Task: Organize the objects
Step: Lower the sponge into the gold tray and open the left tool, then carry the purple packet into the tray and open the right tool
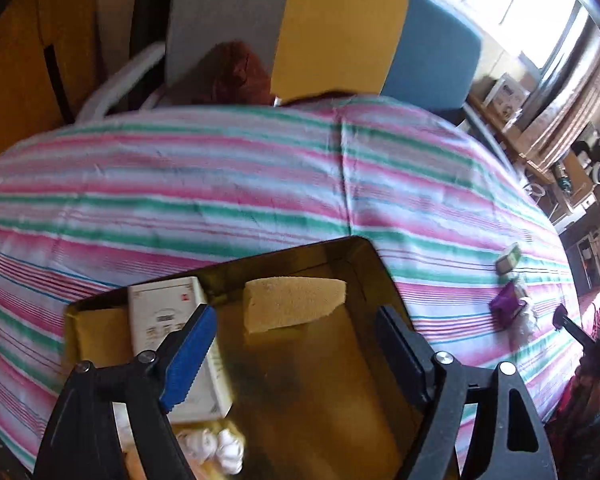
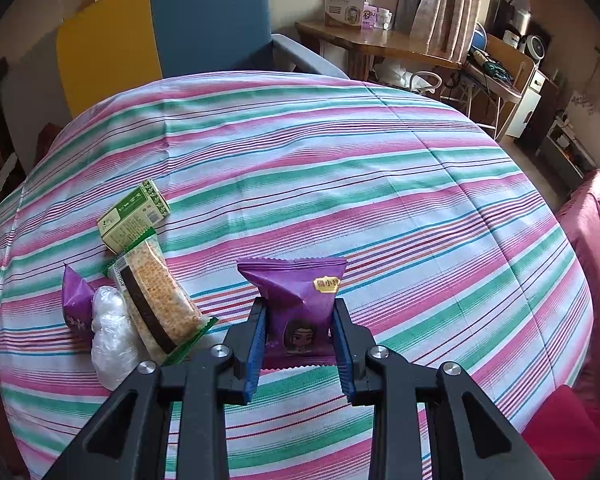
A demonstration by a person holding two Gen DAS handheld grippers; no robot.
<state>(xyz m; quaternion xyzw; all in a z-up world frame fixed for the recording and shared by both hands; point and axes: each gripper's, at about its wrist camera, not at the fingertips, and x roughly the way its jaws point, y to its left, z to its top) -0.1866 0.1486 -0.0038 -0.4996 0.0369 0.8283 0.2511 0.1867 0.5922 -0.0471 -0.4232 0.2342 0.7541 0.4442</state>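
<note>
2 purple snack packets (image 2: 300, 304) (image 2: 76, 300), right gripper (image 2: 300, 344) clamping 1, label unreadable

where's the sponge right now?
In the left wrist view, the tan sponge lies inside the yellow tray, near its far wall, right of the white box and ahead of the open left gripper.

Both grippers, left (image 1: 296, 354) and right (image 2: 299, 346), are black plastic frames with ribbed blue pads and shiny silver pivot screws.
</note>
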